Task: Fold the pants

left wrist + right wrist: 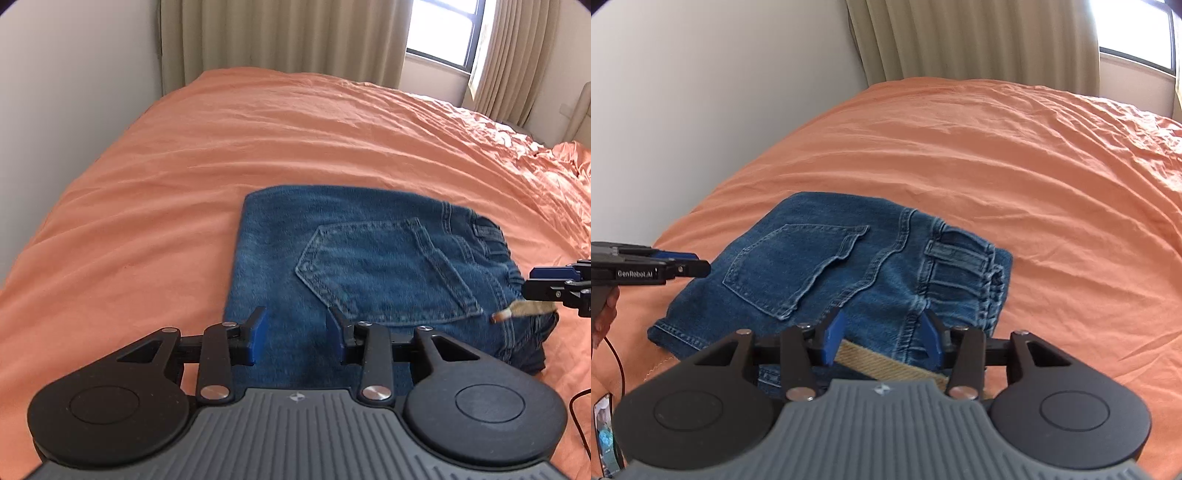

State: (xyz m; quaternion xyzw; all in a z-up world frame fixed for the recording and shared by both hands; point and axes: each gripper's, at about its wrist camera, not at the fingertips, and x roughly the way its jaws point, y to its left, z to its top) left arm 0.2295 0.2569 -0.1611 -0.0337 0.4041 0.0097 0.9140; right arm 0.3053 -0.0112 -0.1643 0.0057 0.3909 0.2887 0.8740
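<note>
Blue denim pants lie folded into a compact stack on the orange bed, back pocket facing up; they also show in the right wrist view. My left gripper is open and empty, hovering over the near left part of the stack. My right gripper is open, above the near edge by the waistband, with a tan belt strap lying below it. The right gripper also appears in the left wrist view at the stack's right end.
The orange bedsheet spreads wide around the pants. A white wall runs along the bed's left side, curtains and a window at the far end. A phone and a cable lie at the near left.
</note>
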